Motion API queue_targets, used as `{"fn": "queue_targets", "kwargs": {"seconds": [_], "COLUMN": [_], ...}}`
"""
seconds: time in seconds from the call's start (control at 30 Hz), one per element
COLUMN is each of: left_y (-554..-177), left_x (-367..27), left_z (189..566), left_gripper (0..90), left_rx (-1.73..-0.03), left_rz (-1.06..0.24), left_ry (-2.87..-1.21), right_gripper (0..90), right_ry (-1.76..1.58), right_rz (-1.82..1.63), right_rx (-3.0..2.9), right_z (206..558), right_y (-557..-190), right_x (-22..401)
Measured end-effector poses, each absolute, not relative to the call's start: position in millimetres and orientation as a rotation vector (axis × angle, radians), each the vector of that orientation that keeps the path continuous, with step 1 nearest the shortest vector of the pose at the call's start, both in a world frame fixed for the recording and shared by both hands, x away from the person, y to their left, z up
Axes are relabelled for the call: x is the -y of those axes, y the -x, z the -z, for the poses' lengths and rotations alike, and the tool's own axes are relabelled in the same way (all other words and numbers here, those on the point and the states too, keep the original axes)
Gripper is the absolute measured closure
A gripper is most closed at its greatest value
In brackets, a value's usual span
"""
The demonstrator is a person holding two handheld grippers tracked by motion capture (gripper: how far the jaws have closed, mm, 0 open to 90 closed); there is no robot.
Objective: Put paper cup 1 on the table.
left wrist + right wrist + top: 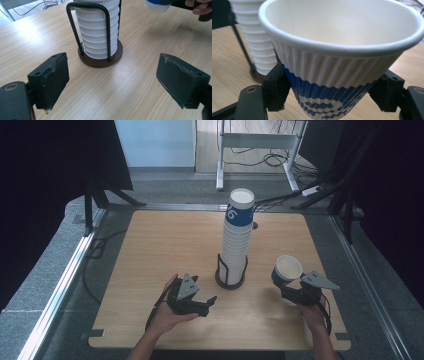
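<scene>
light wooden table [165, 250], grey carpet floor [45, 275], black curtains [45, 170], white desk frame [260, 142], floor cables [272, 157]

1. A tall stack of ribbed white paper cups [236, 240] in a black wire holder with a round brown base [231, 279] stands mid-tabletop, blocking the straight way between the grippers.
2. From the stack, the light wooden tabletop [165, 245] lies bare from 7 to 11 o'clock.
3. The near edge at 6 o'clock is open.
</scene>
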State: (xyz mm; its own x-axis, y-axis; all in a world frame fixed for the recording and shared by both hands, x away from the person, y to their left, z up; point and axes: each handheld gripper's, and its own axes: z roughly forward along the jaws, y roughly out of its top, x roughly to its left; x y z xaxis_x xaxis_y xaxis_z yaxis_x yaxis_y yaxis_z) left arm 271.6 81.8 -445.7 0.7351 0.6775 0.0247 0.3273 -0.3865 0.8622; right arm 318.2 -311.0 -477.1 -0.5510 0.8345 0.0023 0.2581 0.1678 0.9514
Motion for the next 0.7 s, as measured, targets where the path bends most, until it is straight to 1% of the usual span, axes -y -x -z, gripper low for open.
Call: {"fn": "queue_targets", "kwargs": {"seconds": [0.2,0.7], "left_y": [-272.5,-272.9], "left_x": [-80.0,-80.7], "left_z": [448.0,447.9], "left_gripper": [11.3,11.4], "left_rx": [-0.767,-0.764], "left_rz": [-0.466,-0.463], "left_ry": [-2.004,-2.008], "right_gripper": [26.2,26.2], "right_ry": [-1.083,-1.116], "right_rz": [-1.339,-1.2], "right_rx": [-1.937,-2.077], "right_z": [487.9,509.8], "right_y": [-326.2,-356.2], "right_x": [312.5,286.1]}}
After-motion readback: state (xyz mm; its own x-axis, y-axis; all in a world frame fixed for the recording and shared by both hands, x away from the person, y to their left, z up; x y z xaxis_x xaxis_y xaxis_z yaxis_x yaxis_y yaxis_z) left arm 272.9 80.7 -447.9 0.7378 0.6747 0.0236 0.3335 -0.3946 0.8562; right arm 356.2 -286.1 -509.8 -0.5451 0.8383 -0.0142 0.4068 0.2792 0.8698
